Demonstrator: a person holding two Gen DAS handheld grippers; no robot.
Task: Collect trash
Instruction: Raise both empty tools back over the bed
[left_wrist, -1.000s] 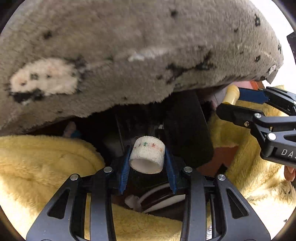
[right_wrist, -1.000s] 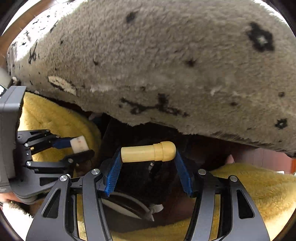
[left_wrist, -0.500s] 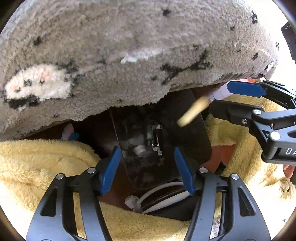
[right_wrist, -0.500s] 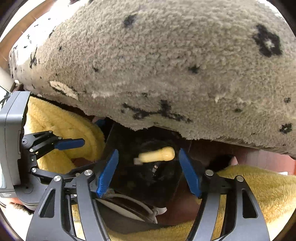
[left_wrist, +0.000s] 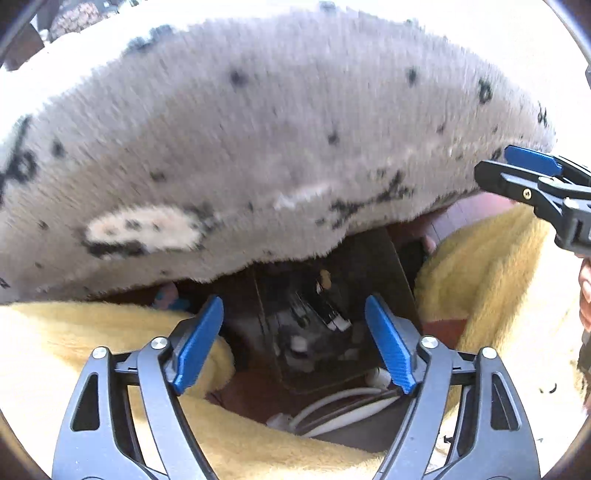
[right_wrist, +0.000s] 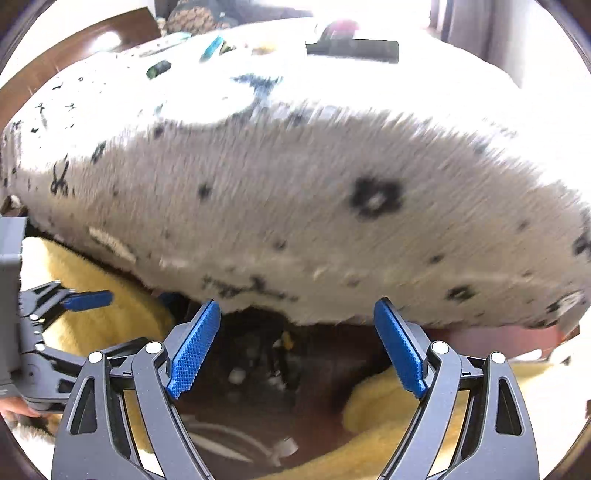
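Note:
Both grippers hang open and empty over a dark bin (left_wrist: 384, 258) set between yellow fleece and a grey spotted blanket. My left gripper (left_wrist: 293, 343) has its blue pads wide apart above the bin's opening. My right gripper (right_wrist: 295, 347) is open too, and it shows at the right edge of the left wrist view (left_wrist: 517, 170). Inside the bin lie small bits of trash: a yellowish piece (left_wrist: 325, 277) and pale scraps (left_wrist: 299, 343). The yellowish piece also shows in the right wrist view (right_wrist: 286, 338).
A thick grey blanket (left_wrist: 258, 147) with black marks overhangs the bin from above. Yellow fleece (left_wrist: 480, 266) lies on both sides. White cables (left_wrist: 332, 402) lie below the bin. Items sit on the far bed top (right_wrist: 351, 46).
Both grippers opened and let go: the white tape roll and the yellow stick dropped into the bin. Both grippers then drew back and up, so the bin looks smaller.

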